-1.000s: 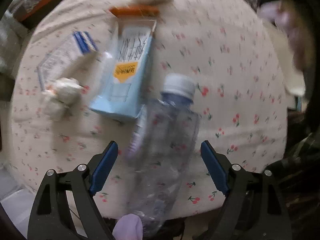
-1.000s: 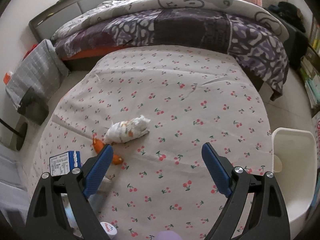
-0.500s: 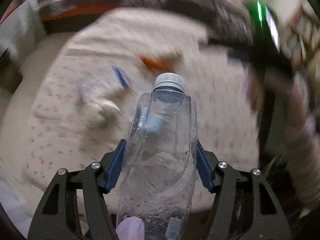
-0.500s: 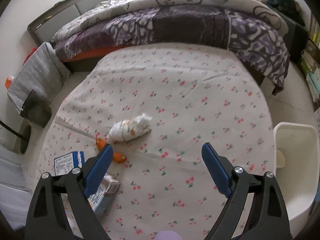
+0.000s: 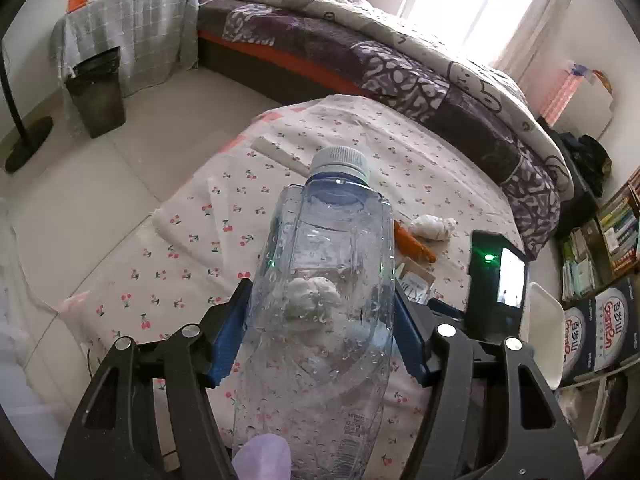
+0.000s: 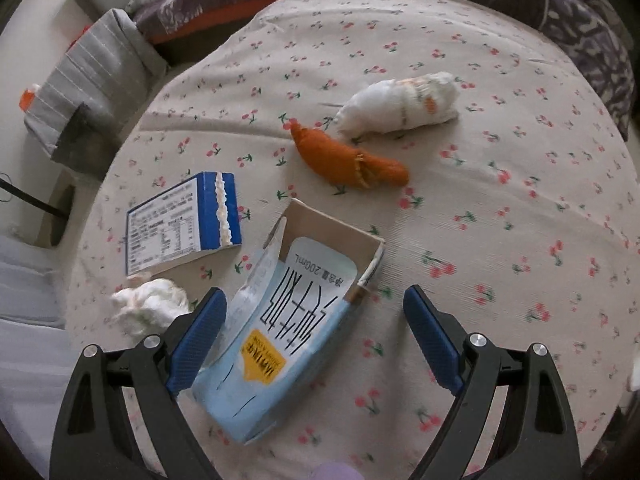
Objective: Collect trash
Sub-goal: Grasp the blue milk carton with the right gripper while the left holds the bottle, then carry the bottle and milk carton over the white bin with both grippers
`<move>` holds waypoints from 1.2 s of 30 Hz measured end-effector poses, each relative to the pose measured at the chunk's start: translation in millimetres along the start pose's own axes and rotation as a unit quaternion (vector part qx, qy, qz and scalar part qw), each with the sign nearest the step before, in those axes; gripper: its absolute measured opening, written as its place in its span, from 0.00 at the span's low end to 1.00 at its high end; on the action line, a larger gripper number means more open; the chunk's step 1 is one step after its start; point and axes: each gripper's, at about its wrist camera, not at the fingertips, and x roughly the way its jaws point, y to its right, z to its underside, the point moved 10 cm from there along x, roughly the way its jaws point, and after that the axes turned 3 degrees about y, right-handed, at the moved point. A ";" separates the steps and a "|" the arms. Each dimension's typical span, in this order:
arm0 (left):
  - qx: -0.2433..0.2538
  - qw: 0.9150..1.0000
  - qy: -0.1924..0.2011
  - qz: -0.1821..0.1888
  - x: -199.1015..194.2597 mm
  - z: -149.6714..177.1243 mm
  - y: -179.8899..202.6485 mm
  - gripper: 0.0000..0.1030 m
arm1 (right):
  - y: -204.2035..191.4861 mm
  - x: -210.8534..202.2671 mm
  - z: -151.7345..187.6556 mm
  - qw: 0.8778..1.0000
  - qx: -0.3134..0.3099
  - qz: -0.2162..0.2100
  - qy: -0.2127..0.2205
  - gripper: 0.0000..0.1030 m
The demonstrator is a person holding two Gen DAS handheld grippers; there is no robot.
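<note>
My left gripper (image 5: 320, 300) is shut on a clear plastic bottle (image 5: 324, 264) with a white cap, held up off the cherry-print cloth (image 5: 192, 240). In the right wrist view my right gripper (image 6: 314, 300) stands open just above a light blue 200 mL carton (image 6: 280, 332), which lies torn open between its fingers without touching the pads. Around it on the cloth lie a blue-and-white box (image 6: 180, 220), a white tissue wad (image 6: 150, 306), an orange wrapper (image 6: 344, 158) and a crumpled white wrapper (image 6: 400, 102).
A white bin (image 5: 548, 332) stands off the cloth's right edge. A dark waste bin (image 5: 96, 92) sits on the floor at the far left, beside a grey draped stand. A bed with a purple quilt (image 5: 400, 68) runs along the back.
My left gripper closed on the bottle and lifted it off the cloth, rolling upright. My right gripper dropped toward the light blue carton, which now fills its lower view.
</note>
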 end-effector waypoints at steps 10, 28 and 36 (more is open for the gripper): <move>-0.021 0.999 -0.005 -0.023 5.8 4.7 -19.5 0.61 | -23.7 6.5 3.2 0.992 -0.113 0.040 0.046 0.68; -0.043 0.992 0.100 -0.063 -20.3 -34.6 -6.9 0.61 | -18.8 -115.6 -52.3 0.977 -0.130 -0.024 0.169 0.61; -0.051 0.986 0.150 -0.053 -30.2 -47.0 21.2 0.61 | 10.1 -164.9 -69.8 0.964 -0.105 -0.006 0.243 0.61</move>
